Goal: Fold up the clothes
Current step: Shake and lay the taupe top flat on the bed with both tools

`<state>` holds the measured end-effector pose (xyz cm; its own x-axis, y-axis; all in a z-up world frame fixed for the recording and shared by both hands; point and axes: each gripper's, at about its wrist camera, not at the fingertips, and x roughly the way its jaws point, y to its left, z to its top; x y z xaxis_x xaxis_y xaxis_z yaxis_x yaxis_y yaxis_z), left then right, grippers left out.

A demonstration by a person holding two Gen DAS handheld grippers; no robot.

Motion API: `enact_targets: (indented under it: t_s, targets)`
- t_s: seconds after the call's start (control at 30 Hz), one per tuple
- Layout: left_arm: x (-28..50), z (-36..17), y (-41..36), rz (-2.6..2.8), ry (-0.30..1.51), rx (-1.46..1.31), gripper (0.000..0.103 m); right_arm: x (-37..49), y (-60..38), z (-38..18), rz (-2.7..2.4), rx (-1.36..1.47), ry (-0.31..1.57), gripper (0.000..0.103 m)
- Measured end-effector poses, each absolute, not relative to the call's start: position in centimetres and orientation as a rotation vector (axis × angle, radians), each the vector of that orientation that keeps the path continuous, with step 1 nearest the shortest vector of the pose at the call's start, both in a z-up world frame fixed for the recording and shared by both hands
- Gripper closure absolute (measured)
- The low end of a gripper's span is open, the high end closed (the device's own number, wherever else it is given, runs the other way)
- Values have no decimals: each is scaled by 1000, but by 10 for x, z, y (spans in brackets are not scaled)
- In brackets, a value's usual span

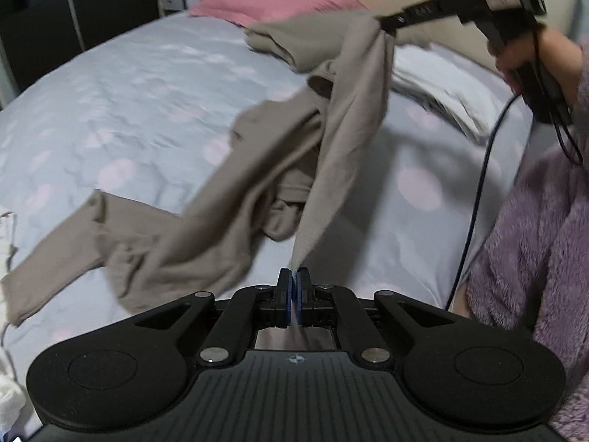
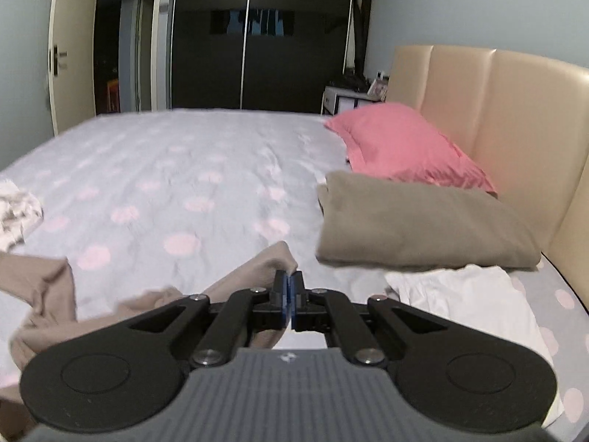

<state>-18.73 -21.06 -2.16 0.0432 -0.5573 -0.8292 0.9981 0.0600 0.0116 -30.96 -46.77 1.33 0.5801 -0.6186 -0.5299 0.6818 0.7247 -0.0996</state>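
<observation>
— Where was the taupe garment?

— Strung between the two claws above the bed. A taut band of it ran from the left claw up to the right claw, and the rest sagged off that band, with a sleeve or leg trailing on the sheet to the far side from the person's purple fleece robe.

— And the claws themselves?

— Both were pressed together on cloth. The left pinched a narrow tip of the edge; the right pinched a bunched fold.

— What did the coming move turn on, in your view?

— The held edge. Its long axis ran from the left claw, low and near the person, straight away toward the headboard, where the right claw held it high. The loose bulk hung off to one side of that line, so I'd judge it needed squaring along it before any fold. Neither hand was nearer; both already held it.

— Anything beyond the garment?

— A folded taupe piece and a white piece lay toward the headboard, by the pink pillow.
</observation>
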Motion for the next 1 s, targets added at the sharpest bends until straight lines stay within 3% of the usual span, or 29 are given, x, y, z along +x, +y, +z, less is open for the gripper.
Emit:
enact_targets:
  t_s: [0.1,0.17,0.23,0.4,0.53,0.73,1.0]
  targets:
    - [-190,-31,-215,-1389,806,782,95,-314,-479,1,-766,124,620,100]
    - [-187,-33,-214,-1405,831,789,73,-321,-487,-6,-770,135,649,99]
    - [-183,-31,-211,-1412,815,793,60,-325,-496,-10,-782,156,663,96]
    - [-165,-35,-210,-1340,758,833,60,-333,-499,-12,-770,182,656,87]
    - [-155,-53,-213,-1308,680,914,70,-320,-483,-15,-662,146,666,80]
    - [-156,-83,-219,-1283,499,1047,70,-294,-448,-42,-407,136,744,67]
    - [-158,-104,-231,-1278,427,1121,70,-259,-397,-80,-85,89,884,50]
